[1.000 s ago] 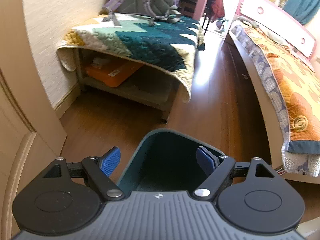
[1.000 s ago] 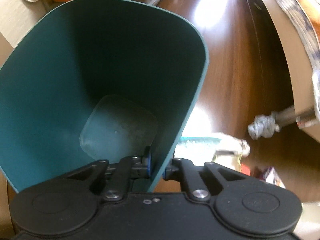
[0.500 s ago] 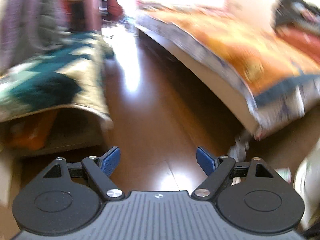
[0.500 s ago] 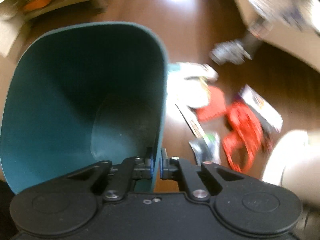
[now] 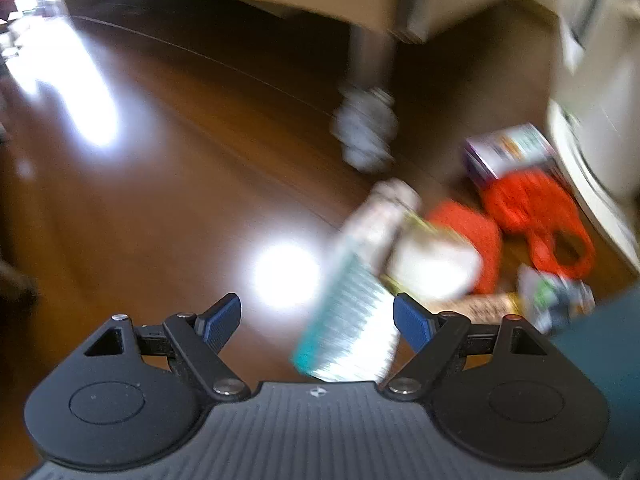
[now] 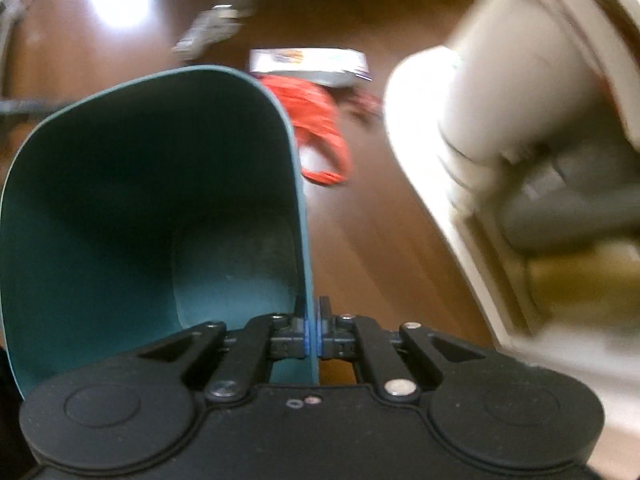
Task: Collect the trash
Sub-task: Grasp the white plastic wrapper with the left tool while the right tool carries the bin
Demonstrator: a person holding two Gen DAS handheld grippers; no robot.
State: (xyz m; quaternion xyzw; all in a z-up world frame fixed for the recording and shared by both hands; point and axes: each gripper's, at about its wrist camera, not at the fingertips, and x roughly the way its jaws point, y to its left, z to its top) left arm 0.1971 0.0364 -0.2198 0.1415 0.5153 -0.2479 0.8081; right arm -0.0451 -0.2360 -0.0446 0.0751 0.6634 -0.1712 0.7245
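Observation:
My right gripper is shut on the right wall of a teal bin, which is empty inside. Trash lies on the wood floor: a crumpled grey paper ball, a teal-and-white wrapper, a white packet, an orange net bag and a purple-edged flat box. My left gripper is open above the floor, its right pad close to the teal-and-white wrapper, nothing between the pads. The bin's edge shows at the right of the left wrist view. Both views are blurred.
A bed frame with a leg runs across the top of the left wrist view. A cream-coloured rounded appliance or cabinet stands to the right of the trash. Bright glare spots lie on the brown floor.
Both views swung from the bench and bed toward the trash pile. The left gripper dropped toward the floor and stays open. The right gripper carried the bin beside the trash, jaws closing fully on its wall.

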